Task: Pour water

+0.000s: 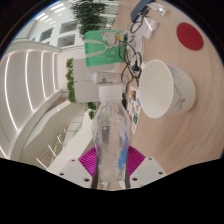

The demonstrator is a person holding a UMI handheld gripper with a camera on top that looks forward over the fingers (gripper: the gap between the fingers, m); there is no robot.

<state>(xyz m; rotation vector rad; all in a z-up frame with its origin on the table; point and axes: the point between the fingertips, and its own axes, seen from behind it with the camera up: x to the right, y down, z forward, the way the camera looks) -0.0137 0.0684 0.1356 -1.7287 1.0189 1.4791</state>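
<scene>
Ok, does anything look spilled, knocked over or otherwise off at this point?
Nothing stands out. The jaws of the gripper are shut on a clear plastic bottle, tilted along with the view. The white cup sits ahead on the wooden table; no water shows on the table near it.

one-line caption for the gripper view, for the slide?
Gripper shut on a tilted clear water bottle, its neck aimed toward a white cup on the wooden table.
</scene>
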